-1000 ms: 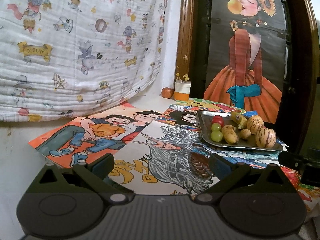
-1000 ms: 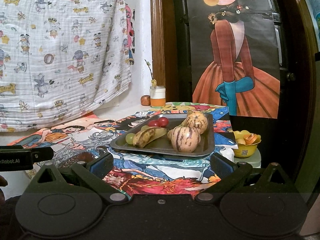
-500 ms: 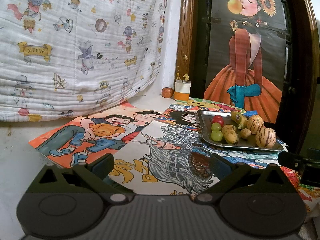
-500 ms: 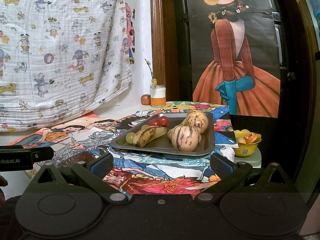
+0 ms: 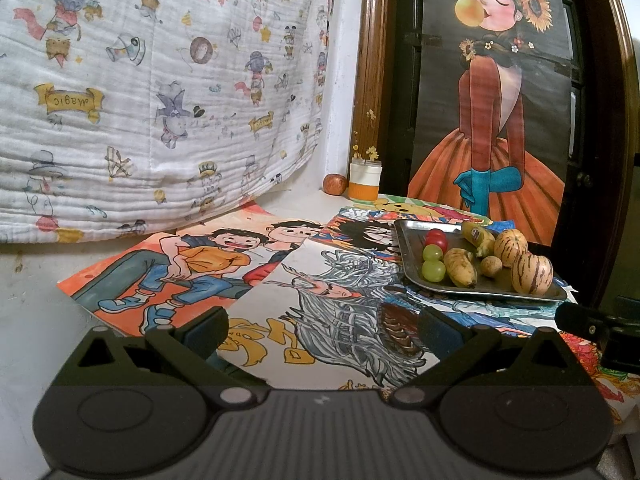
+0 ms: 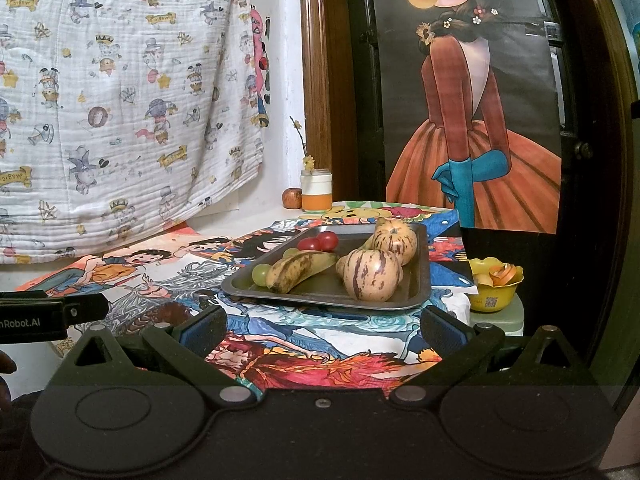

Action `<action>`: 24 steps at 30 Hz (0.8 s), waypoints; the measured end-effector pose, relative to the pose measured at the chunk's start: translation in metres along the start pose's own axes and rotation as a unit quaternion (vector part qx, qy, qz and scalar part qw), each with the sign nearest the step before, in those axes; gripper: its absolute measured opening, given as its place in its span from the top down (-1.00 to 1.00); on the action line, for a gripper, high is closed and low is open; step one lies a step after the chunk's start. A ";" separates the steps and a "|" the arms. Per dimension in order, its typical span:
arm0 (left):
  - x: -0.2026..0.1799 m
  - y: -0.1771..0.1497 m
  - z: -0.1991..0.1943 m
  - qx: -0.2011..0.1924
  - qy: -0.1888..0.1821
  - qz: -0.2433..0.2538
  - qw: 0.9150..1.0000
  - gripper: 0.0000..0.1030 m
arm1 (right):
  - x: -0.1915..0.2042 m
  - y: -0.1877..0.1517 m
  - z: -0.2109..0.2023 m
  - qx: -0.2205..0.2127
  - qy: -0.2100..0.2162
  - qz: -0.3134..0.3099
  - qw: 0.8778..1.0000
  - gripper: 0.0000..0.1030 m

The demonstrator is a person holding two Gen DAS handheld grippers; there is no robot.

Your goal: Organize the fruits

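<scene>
A metal tray [image 5: 408, 256] [image 6: 420, 280] rests on a table covered with cartoon posters. It carries bananas [image 5: 460, 267] [image 6: 298, 270], striped melons [image 5: 532, 274] [image 6: 370, 274], green grapes [image 5: 433, 270] [image 6: 261, 274], red tomatoes [image 5: 437, 238] [image 6: 320, 241] and a small brown fruit [image 5: 491, 266]. My left gripper [image 5: 322, 330] hovers open over the posters, to the left of the tray and short of it. My right gripper [image 6: 322, 330] hangs open just before the tray's near edge. Neither holds anything.
A white and orange jar [image 5: 365, 180] [image 6: 317, 190] and a small apple [image 5: 335, 184] [image 6: 292, 198] stand at the back corner. A yellow bowl [image 6: 496, 286] of fruit pieces sits on a stool right of the table. A printed cloth [image 5: 140, 100] hangs at left.
Both views have shifted only slightly; the tray sits a touch higher in the right wrist view. Both grippers stay open.
</scene>
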State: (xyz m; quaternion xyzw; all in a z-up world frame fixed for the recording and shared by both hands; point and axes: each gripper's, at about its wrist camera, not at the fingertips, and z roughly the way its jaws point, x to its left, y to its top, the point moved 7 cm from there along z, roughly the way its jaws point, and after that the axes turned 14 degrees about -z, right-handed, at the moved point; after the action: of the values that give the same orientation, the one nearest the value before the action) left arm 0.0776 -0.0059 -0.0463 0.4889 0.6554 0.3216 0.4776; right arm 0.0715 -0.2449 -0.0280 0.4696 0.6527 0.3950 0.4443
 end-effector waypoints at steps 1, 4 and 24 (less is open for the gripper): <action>0.000 0.000 0.000 0.000 0.000 0.000 1.000 -0.99 | 0.000 0.000 0.000 0.000 0.000 0.000 1.000 -0.99; 0.000 0.000 0.000 0.000 0.000 0.000 1.000 -0.99 | 0.000 0.000 0.000 0.000 0.000 0.000 1.000 -0.99; 0.001 -0.001 0.000 0.001 0.001 -0.002 1.000 -0.99 | 0.000 0.000 0.000 0.001 0.000 0.000 1.000 -0.99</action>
State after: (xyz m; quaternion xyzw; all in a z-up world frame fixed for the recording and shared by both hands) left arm 0.0774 -0.0052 -0.0481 0.4877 0.6572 0.3200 0.4774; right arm 0.0713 -0.2444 -0.0279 0.4703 0.6526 0.3947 0.4440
